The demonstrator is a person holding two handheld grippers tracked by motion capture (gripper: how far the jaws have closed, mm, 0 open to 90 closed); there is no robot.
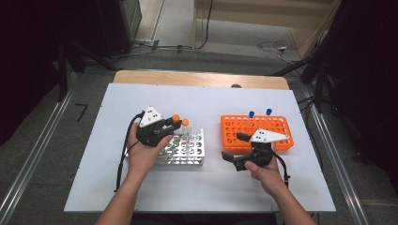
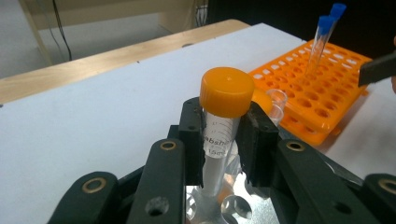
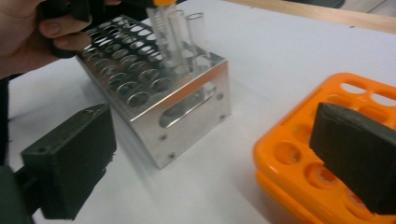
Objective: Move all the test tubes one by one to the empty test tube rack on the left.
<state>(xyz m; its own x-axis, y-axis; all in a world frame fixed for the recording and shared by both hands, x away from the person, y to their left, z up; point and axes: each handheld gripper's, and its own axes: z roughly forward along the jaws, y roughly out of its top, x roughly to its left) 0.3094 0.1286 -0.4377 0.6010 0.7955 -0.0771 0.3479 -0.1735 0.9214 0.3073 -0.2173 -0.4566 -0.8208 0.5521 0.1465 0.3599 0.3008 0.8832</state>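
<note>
My left gripper (image 2: pixel 222 119) is shut on a clear tube with an orange cap (image 2: pixel 227 91), its pads pressing just under the cap. The tube stands upright over the silver metal rack (image 1: pixel 187 151); I cannot tell whether its lower end sits in a hole. A second orange-capped tube (image 1: pixel 185 122) and some clear open tubes (image 3: pixel 180 32) stand at the rack's far end. My right gripper (image 1: pixel 234 146) is open wide with nothing between its jaws, at the front left corner of the orange rack (image 1: pixel 281 136). Its jaws straddle that corner in the right gripper view (image 3: pixel 212 154).
Two blue-capped tubes (image 1: pixel 260 113) stand at the back edge of the orange rack. Both racks rest on a white board (image 1: pixel 202 101) over a wooden table. Bare board lies behind, between and in front of the racks. The floor beyond holds cables.
</note>
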